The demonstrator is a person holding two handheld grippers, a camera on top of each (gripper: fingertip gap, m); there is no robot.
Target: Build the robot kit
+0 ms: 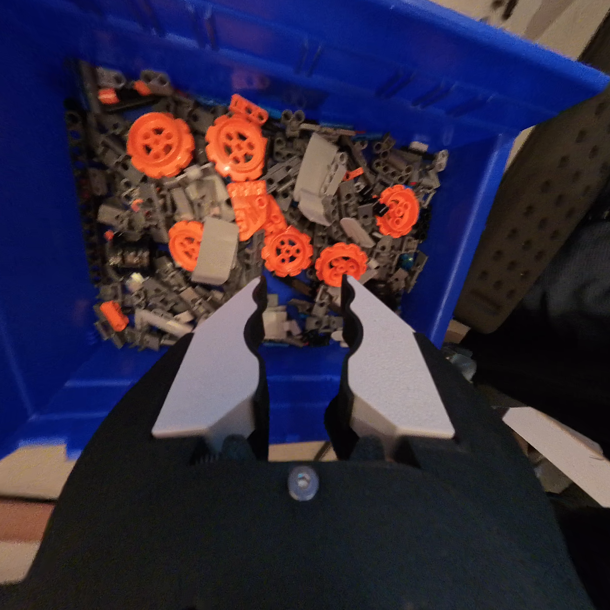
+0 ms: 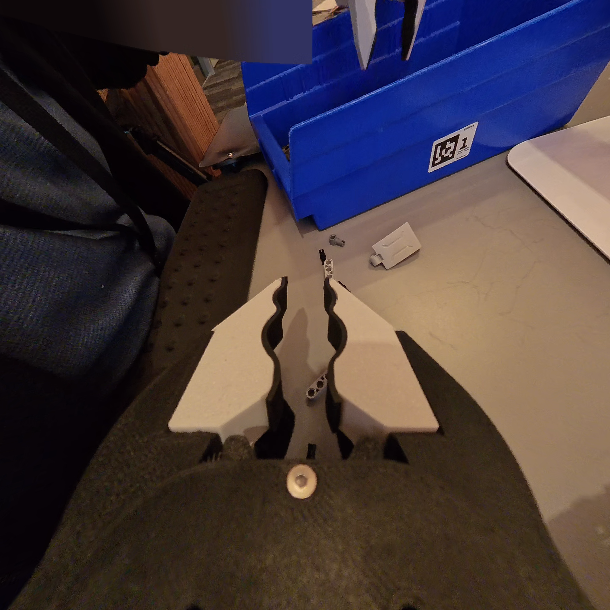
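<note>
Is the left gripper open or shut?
Open: the left gripper hangs over the bin, jaws apart, nothing between them.

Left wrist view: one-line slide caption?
Open left gripper poised above blue bin of grey building pieces and orange wheels.

The left view is motion-blurred — the small dark pieces (image 1: 158,287) in the blue bin (image 1: 379,82) run together, shapes unreadable. A grey block (image 1: 216,251) hides part of one orange wheel (image 1: 185,244). In the right view the far gripper (image 2: 384,62) is cut off at the top edge — only its fingers show. A tiny black piece (image 2: 321,255) on the table (image 2: 462,330) is too small to identify.
</note>
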